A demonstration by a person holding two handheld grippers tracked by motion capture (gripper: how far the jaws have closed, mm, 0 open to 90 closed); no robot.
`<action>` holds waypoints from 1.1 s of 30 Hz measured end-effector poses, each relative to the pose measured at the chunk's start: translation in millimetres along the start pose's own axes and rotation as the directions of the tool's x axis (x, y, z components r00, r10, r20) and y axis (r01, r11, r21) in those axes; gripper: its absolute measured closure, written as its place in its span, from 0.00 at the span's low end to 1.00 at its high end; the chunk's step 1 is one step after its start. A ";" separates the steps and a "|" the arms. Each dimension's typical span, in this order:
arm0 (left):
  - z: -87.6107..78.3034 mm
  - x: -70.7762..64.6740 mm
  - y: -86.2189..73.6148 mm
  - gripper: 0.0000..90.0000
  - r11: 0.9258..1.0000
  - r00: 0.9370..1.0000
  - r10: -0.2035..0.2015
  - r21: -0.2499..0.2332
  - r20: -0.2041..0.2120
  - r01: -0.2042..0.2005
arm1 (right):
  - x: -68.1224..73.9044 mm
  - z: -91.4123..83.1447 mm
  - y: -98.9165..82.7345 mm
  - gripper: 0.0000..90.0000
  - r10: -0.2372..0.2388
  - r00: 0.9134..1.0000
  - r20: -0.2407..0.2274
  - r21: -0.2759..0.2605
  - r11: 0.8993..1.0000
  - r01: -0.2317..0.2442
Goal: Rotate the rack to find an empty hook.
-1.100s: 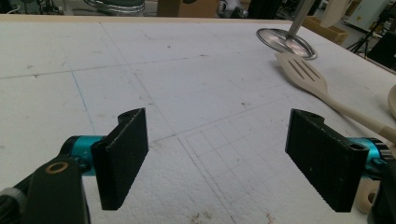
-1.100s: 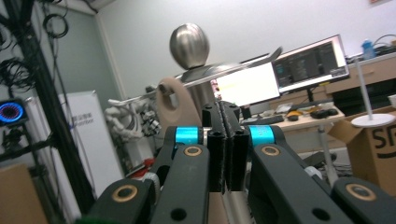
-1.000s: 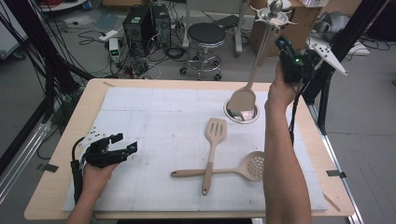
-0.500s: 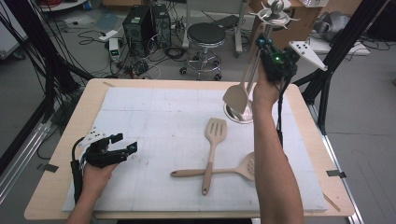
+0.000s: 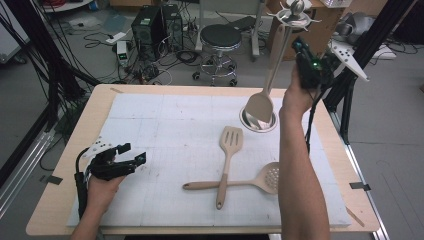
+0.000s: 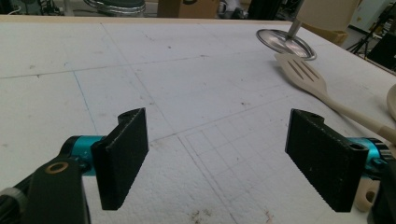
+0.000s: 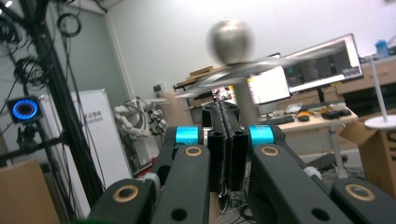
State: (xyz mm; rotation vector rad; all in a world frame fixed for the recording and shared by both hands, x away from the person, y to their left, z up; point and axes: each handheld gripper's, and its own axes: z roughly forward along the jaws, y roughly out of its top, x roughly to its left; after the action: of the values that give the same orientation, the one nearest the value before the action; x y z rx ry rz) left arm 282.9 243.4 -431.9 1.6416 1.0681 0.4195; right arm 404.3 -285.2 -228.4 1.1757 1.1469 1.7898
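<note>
Hanging from the top of the metal stand (image 5: pixel 295 12), a beige spatula (image 5: pixel 267 85) points its broad blade down over the stand's round base (image 5: pixel 258 121) at the far right part of the table. Its long axis runs nearly upright, tilted a little so the handle leans right toward the stand's ball top. The right gripper (image 5: pixel 311 67) is raised just beside that handle, near the top; its jaws are pressed flat together, and in the right gripper view (image 7: pixel 226 116) no thing is seen between them, with the stand's ball just beyond their tips.

Near the base, toward the person, a slotted turner (image 5: pixel 227 162) lies with its head toward the stand and its handle toward the near edge. A skimmer (image 5: pixel 245 182) crosses it, its round head to the right. The left gripper (image 5: pixel 127 160) rests low at the near left of the white mat (image 5: pixel 165 130), jaws wide apart with nothing between them (image 6: pixel 217 163). Most of the mat's left and middle is bare. The stand sits close to the table's far right edge (image 5: pixel 320 107).
</note>
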 end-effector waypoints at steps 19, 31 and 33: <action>-2.7 1.3 -0.7 0.24 1.000 1.000 -0.008 -0.008 -0.005 0.008 | -5.0 3.8 14.5 1.00 -0.058 0.997 -0.047 0.000 0.998 0.058; -1.2 0.1 -0.5 0.24 1.000 1.000 -0.001 -0.001 0.001 0.001 | 25.0 10.6 14.2 1.00 -0.165 0.982 -0.089 0.029 0.985 0.168; -0.7 -0.2 -0.7 0.24 1.000 1.000 -0.004 -0.003 -0.002 0.004 | 32.7 14.5 13.1 1.00 -0.192 0.976 -0.101 0.041 0.980 0.196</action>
State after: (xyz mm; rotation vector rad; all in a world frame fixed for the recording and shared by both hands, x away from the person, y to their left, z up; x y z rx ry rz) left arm 282.1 243.7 -432.2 1.6367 1.0713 0.4202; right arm 405.5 -256.9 -203.0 0.9781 1.3229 1.6915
